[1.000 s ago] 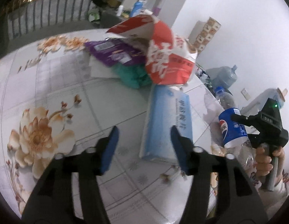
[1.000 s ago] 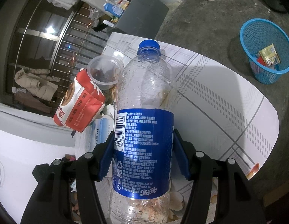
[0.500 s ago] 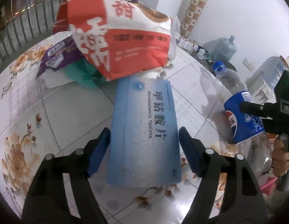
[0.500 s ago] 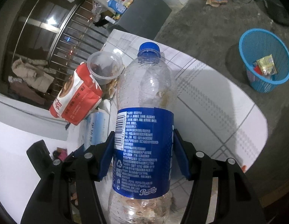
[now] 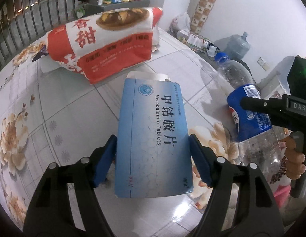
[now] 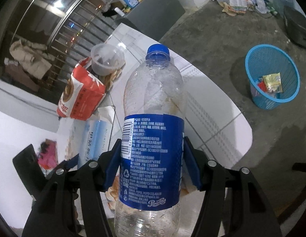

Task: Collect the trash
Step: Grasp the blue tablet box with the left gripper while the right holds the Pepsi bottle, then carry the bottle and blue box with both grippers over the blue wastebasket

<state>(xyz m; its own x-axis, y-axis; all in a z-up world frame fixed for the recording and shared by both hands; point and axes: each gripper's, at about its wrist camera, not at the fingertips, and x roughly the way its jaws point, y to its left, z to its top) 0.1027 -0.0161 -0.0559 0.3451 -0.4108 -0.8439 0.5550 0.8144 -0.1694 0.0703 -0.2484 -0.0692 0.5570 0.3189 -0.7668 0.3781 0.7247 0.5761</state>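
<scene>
Left view only: pill box [image 5: 153,138] lay flat on the table [image 5: 64,102] before a red bag [image 5: 105,45]; a hand [image 5: 295,160] gripped the right tool.
Right view only: blue basket [image 6: 271,79] stood on the floor, wrappers inside.
Left gripper [image 5: 153,158]: jaws spread, straddling the box; contact unclear.
Right gripper [image 6: 151,164]: pinched the bottle [image 6: 153,138] at its label, above the table.

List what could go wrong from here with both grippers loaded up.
1. The left gripper only straddles the blue tablet box; closing off-centre could crush or skid it.
2. The right gripper pinches the Pepsi bottle at its label; the smooth bottle might slip before the blue basket.
</scene>
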